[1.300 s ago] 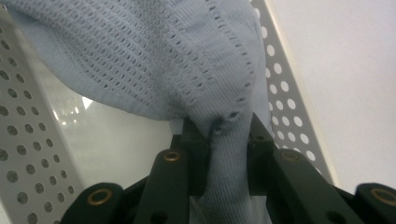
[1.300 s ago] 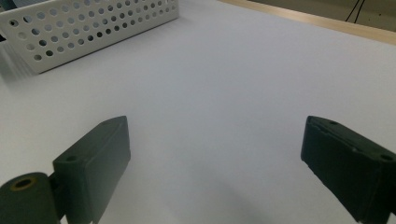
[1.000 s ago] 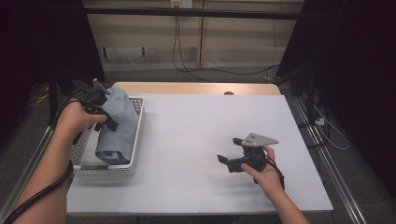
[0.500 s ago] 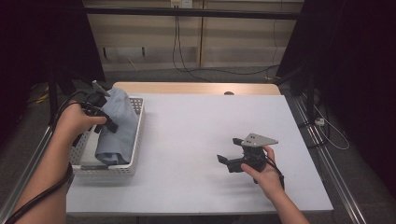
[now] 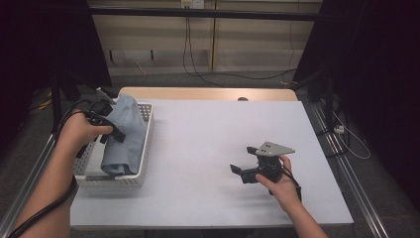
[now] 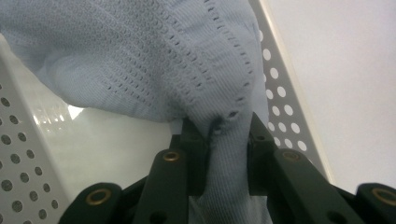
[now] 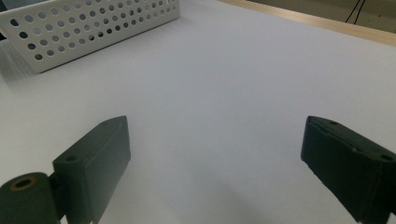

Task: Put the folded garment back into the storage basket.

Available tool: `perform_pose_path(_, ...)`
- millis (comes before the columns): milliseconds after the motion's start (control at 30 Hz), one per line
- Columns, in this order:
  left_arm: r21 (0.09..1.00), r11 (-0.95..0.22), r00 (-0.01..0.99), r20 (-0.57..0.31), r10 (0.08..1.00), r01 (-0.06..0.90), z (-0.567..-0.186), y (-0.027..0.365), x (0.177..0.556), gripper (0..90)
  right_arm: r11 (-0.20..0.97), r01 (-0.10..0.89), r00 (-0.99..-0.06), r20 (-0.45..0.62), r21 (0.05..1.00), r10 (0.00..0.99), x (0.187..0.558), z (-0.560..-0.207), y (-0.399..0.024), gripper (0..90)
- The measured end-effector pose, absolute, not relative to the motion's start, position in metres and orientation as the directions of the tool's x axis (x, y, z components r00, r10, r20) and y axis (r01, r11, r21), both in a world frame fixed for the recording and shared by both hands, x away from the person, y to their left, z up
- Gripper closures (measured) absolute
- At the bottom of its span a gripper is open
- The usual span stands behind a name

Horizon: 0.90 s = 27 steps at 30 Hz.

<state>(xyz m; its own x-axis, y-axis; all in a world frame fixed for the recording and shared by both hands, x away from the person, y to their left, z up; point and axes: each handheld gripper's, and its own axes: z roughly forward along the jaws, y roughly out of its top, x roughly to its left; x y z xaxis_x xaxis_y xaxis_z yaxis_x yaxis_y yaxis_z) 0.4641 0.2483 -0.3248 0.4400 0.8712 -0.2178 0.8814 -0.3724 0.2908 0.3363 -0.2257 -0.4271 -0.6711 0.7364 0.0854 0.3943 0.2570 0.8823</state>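
Observation:
A pale blue knitted cloth [image 5: 125, 134] hangs over the white perforated basket [image 5: 114, 180] at the table's left. My left gripper [image 5: 110, 130] is shut on a fold of it and holds it lifted above the basket. In the left gripper view the cloth [image 6: 154, 60] is pinched between the two black jaws, bunched at the left gripper [image 6: 224, 154], with the basket's wall [image 6: 285, 93] behind it. My right gripper [image 5: 242, 171] rests low over the white table at the right, open with nothing between its jaws. The right gripper [image 7: 215, 163] faces bare tabletop.
The white table [image 5: 208, 129] stretches between basket and right hand. The basket's holed side [image 7: 93, 28] shows at the far left of the right gripper view. A wooden strip [image 5: 208, 93] edges the table's back. Cables lie on the floor behind.

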Motion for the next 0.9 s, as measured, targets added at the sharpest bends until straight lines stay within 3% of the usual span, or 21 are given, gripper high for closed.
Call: perform_pose_path(900, 0.291, -0.356, 0.43, -0.251, 0.867, 0.888, -0.3328, 0.2518, 0.459, 73.4, 0.263, 0.393, -0.675, 0.082, 0.881, 0.734, 0.3362, -0.4274, -0.2231, 7.6)
